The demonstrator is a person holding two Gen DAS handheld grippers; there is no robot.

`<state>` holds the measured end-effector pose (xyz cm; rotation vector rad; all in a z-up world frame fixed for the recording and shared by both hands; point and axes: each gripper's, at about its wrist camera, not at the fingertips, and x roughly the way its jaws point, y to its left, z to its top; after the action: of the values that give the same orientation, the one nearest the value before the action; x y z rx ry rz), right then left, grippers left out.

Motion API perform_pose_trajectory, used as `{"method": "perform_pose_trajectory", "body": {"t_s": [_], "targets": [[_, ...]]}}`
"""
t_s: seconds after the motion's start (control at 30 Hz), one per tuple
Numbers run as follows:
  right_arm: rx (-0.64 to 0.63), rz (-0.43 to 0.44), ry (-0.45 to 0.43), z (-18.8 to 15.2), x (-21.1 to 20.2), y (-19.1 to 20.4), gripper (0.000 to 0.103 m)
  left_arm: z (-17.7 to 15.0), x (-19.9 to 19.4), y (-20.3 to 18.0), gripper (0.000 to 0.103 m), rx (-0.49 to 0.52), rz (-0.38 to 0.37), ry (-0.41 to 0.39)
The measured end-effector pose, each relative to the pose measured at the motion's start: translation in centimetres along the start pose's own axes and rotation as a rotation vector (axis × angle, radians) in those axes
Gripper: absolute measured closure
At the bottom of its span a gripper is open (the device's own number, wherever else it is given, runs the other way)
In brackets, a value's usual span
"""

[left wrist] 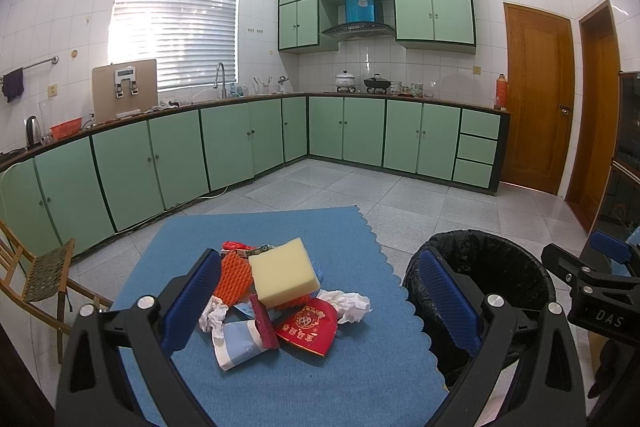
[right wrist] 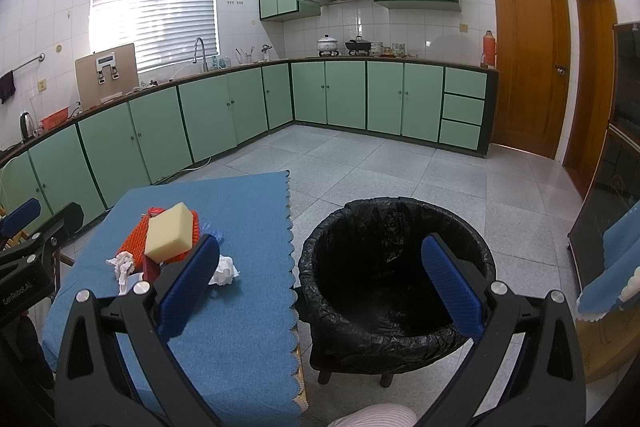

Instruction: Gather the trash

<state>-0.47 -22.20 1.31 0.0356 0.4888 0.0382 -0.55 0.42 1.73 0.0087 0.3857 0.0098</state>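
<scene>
Left gripper (left wrist: pixel 316 303) hangs over the near part of the table (left wrist: pixel 340 387), fingers (left wrist: pixel 192 301) spread wide and holding nothing, the trash heap framed between them. Heap sits mid-table on the blue cloth, nearer the right edge than the left. Working left to right through it: orange foam netting (left wrist: pixel 231 277) at the left, a crumpled white tissue (left wrist: pixel 213 317) in front of it, a pale blue-and-white wrapper (left wrist: pixel 236 345) closest to the near edge with a dark red strip (left wrist: pixel 265 325) lying across it, a yellow sponge block (left wrist: pixel 284 273) riding on top of the pile, a red printed packet (left wrist: pixel 307 325), then a second tissue wad (left wrist: pixel 348 303) at the right. Beyond the table's right edge stands the bin with a black liner (right wrist: pixel 396 267), mouth open, apparently empty. Right gripper (right wrist: pixel 324 283) is held above it, fingers also parted, empty. Judgement: nothing collected yet; first pick is in hand. The sponge looks the sensible start, since it is topmost and its flat sides suit a squeeze; lifting anything beneath it first would likely tumble the stack. Come down straight, fingers on opposite faces, close gently because foam compresses. Carry clear across the scalloped cloth edge before releasing over the bin's centre. Tissues and wrapper are light and may cling or drag neighbours.
</scene>
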Motion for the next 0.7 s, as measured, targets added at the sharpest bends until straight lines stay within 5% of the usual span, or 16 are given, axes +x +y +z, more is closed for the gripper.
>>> {"method": "perform_pose_trajectory", "body": {"t_s": [0.7], "targets": [[0.002,-0.001,0.003,-0.1,-0.02,0.03,0.005,-0.26,0.22,0.23,0.006,-0.001,0.001,0.002]]}}
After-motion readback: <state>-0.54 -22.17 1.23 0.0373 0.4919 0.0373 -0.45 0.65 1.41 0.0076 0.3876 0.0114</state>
